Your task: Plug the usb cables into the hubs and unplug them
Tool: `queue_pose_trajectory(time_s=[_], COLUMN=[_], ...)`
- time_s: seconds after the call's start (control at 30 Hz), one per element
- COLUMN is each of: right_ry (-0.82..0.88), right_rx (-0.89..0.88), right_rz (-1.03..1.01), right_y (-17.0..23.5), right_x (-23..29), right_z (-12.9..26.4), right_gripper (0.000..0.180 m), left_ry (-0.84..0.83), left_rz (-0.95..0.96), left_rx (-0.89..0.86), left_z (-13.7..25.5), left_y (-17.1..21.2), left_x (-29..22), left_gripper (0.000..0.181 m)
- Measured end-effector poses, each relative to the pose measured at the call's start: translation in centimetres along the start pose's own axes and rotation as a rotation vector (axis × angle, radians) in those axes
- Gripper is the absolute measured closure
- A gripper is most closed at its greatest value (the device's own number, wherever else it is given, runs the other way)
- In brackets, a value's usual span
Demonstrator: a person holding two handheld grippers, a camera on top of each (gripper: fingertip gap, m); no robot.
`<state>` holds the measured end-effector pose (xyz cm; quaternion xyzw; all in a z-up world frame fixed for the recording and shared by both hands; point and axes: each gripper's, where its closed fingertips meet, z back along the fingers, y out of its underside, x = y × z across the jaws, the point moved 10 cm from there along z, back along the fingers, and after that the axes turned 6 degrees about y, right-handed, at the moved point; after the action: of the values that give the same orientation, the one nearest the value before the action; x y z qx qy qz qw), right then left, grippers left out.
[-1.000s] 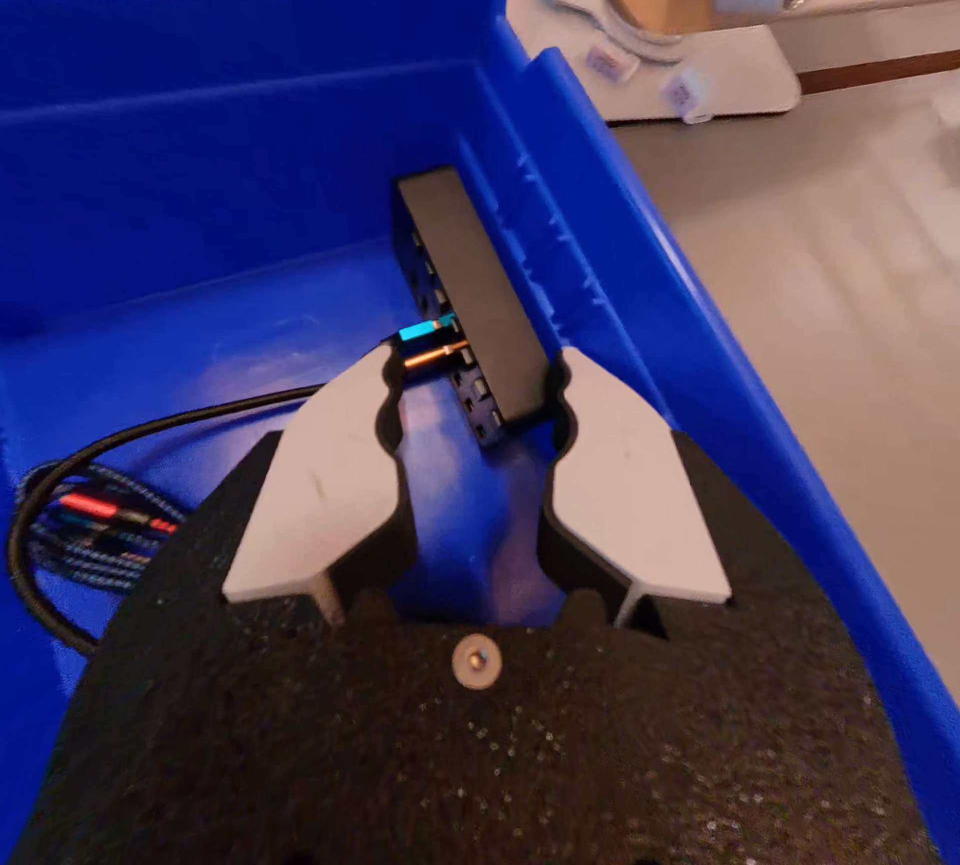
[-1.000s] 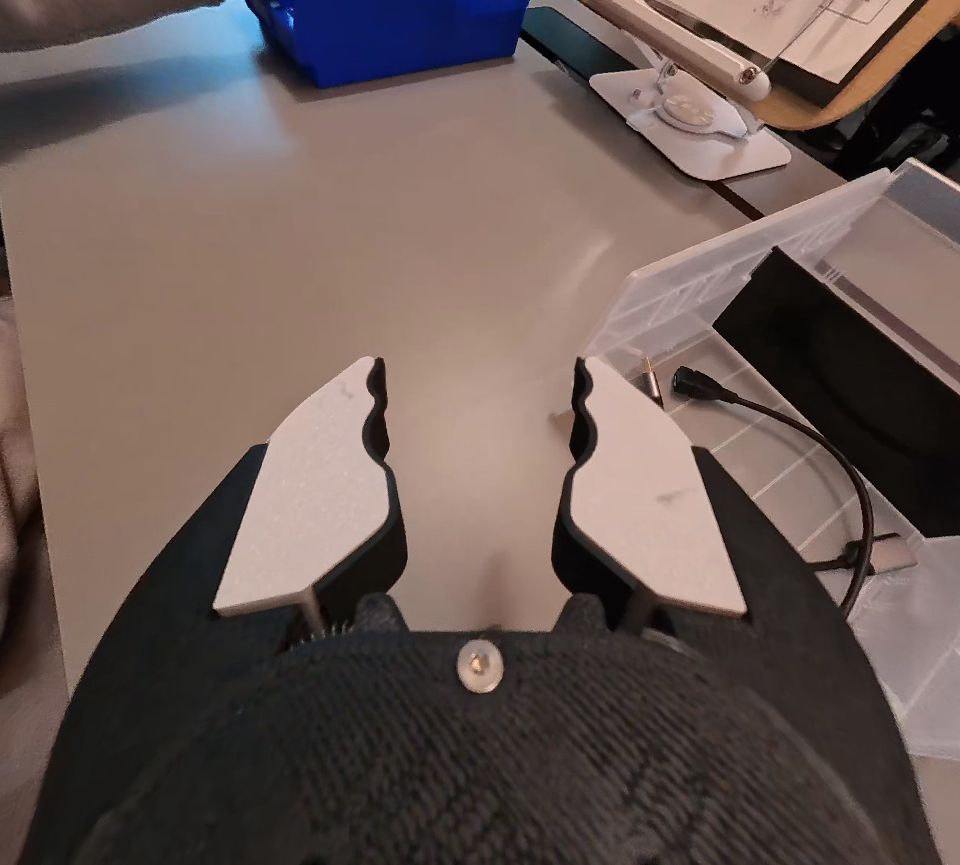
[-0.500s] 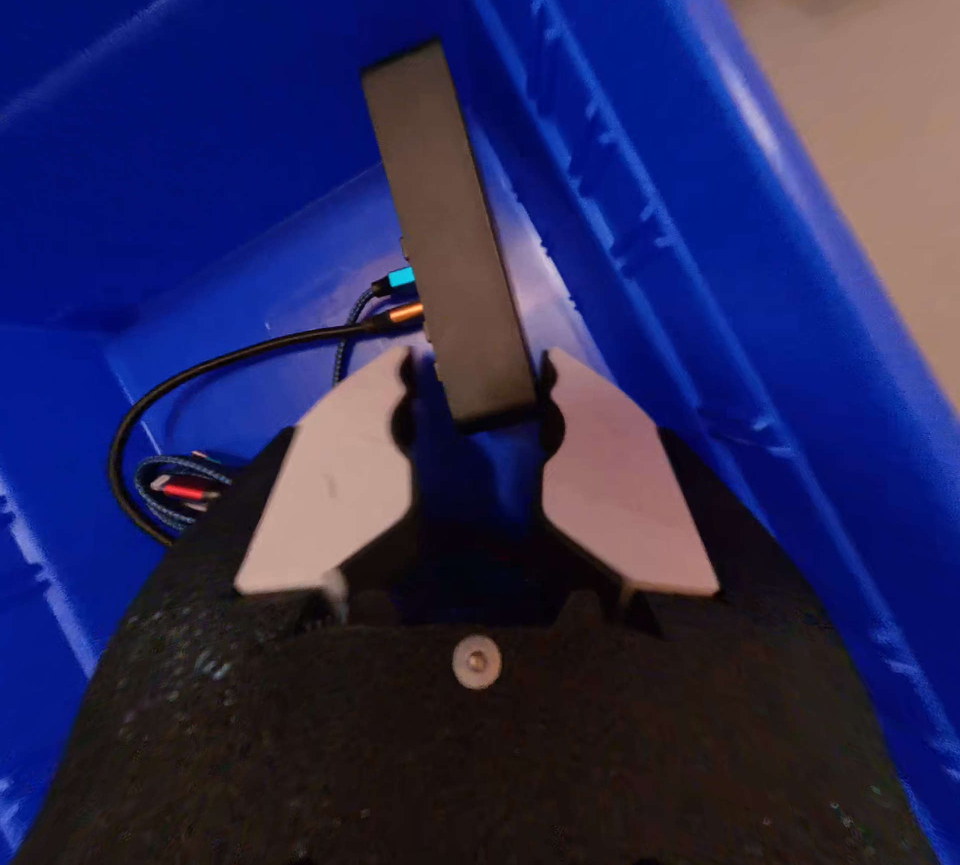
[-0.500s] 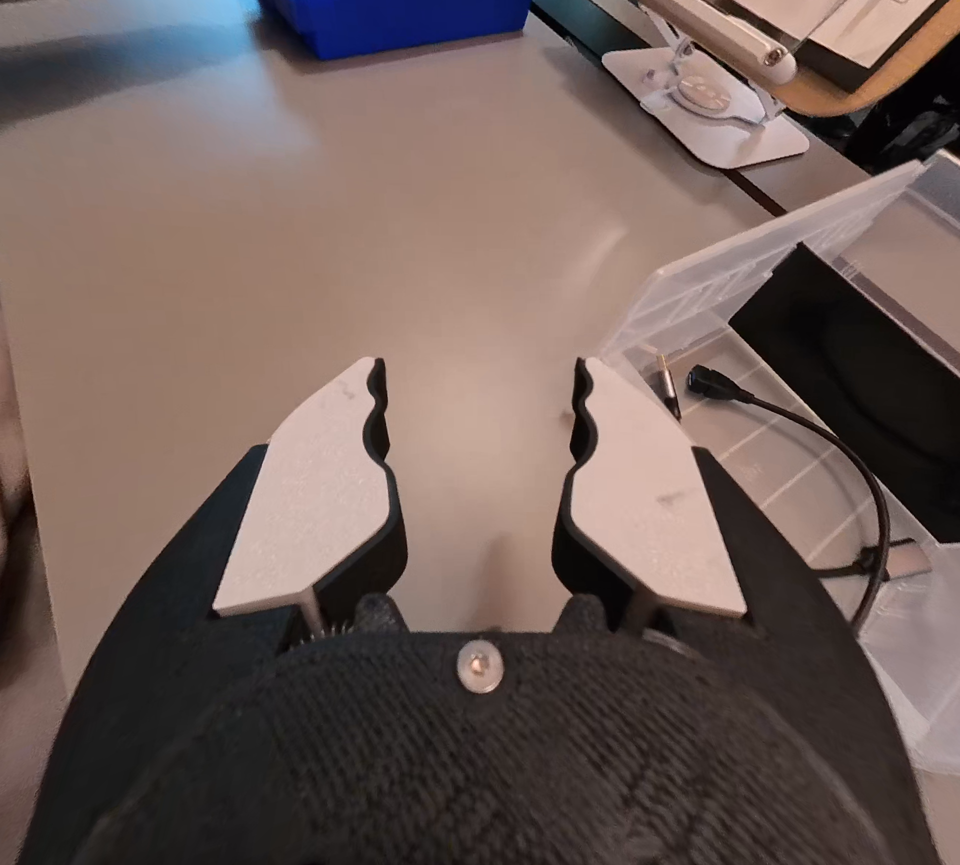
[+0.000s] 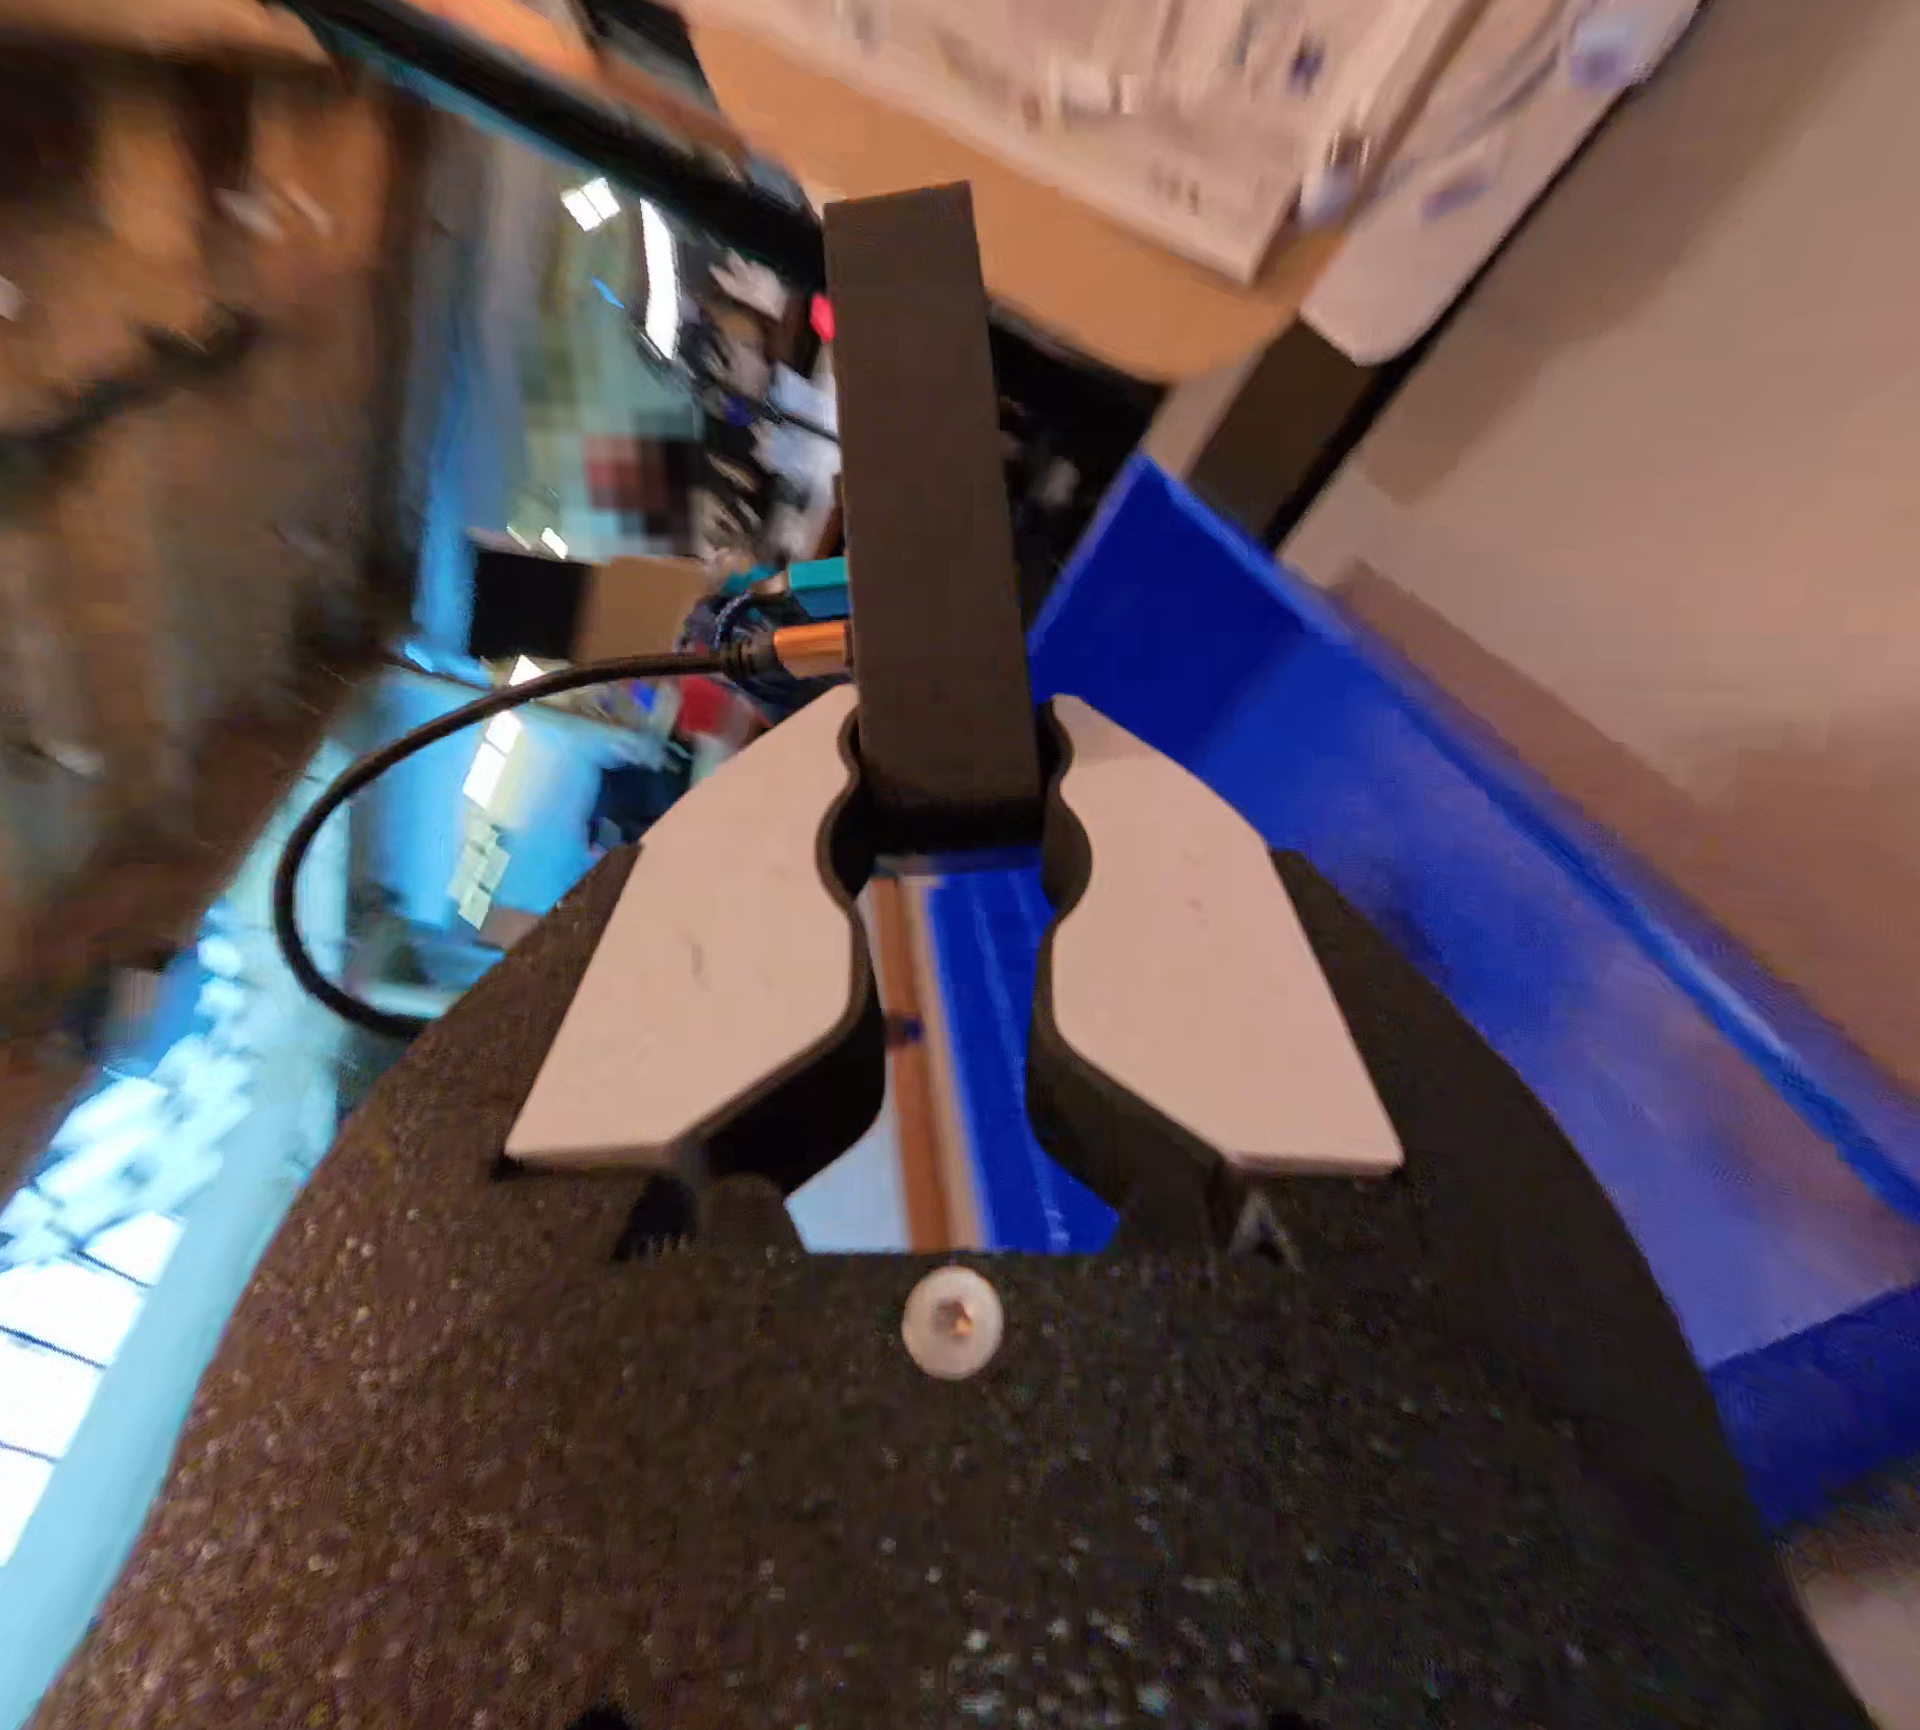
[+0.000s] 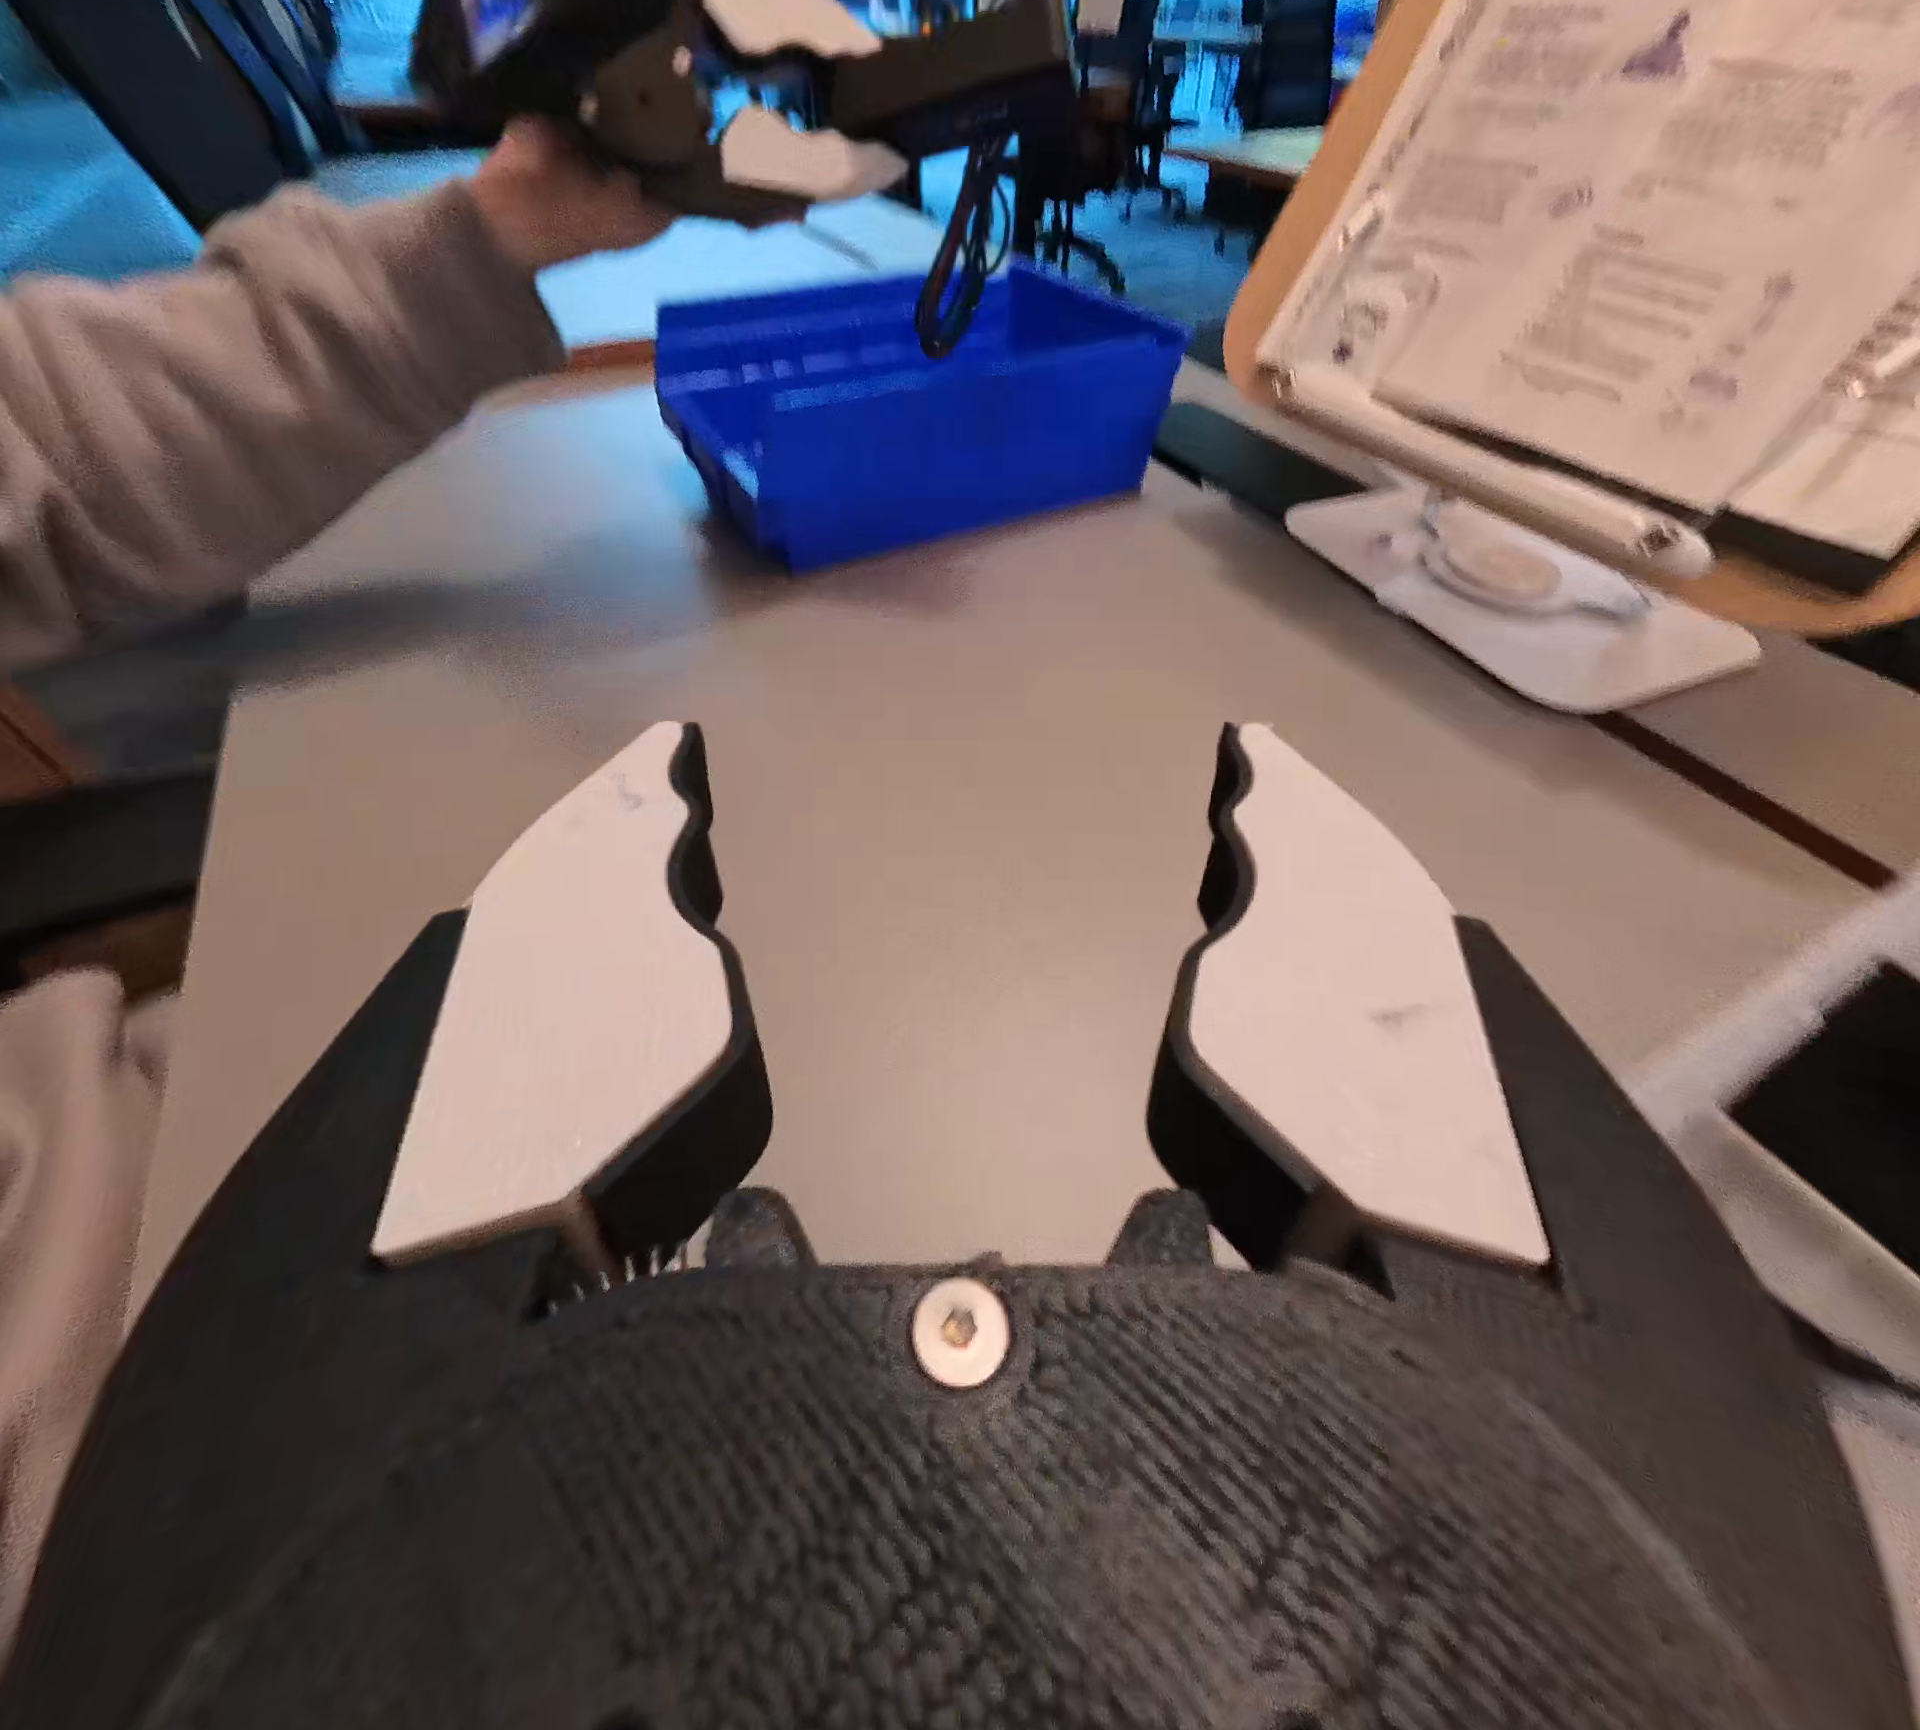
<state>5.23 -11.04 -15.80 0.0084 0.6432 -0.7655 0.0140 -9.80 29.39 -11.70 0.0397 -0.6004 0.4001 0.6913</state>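
Left tool (image 5: 951,776) grips one black hub (image 5: 925,485) bearing two plugs; right tool (image 6: 961,776) gapes empty.

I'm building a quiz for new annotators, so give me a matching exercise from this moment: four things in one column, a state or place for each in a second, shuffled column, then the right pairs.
Things:
1. long black rectangular hub
2. open blue plastic bin
3. right gripper
4. black and braided cables

States or places:
A. open, holding nothing, above the grey table
B. plugged in, hanging down into the bin
C. clamped in the left gripper, lifted in the air
D. standing on the table, far end

Pairs: 1-C, 2-D, 3-A, 4-B
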Motion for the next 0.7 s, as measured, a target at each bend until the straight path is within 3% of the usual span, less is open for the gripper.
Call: queue_pose_trajectory(time_s=[0.03, 0.2, 0.33, 0.5, 0.57, 0.7], right_ry=[-0.018, -0.175, -0.28, -0.358, -0.409, -0.372], right_rx=[-0.045, -0.285, -0.446, -0.461, -0.441, -0.389], right_rz=[-0.024, -0.195, -0.301, -0.241, -0.218, -0.133], right_y=[-0.6, -3.4, -4.5, -3.2, -2.7, -2.1], right_x=[0.3, 1.3, 1.2, 1.5, 1.8, 1.8], right_z=[-1.0, -5.4, -6.4, -5.4, -4.8, -4.3], right_gripper=[0.085, 0.078, 0.089, 0.099, 0.12, 0.12], left_ry=[-0.04, -0.151, -0.1, -0.036, 0.0, 0.017], left_rz=[-0.057, -0.276, -0.377, -0.437, -0.41, -0.358], left_rx=[-0.056, -0.393, -0.621, -0.745, -0.76, -0.805], left_z=[1.7, 8.7, 11.9, 13.4, 13.4, 12.6], left_y=[-1.4, -8.1, -11.5, -12.8, -12.9, -12.5], left_x=[0.0, -2.4, -7.0, -11.4, -12.3, -13.4], left_gripper=[0.152, 0.152, 0.152, 0.152, 0.152, 0.152])
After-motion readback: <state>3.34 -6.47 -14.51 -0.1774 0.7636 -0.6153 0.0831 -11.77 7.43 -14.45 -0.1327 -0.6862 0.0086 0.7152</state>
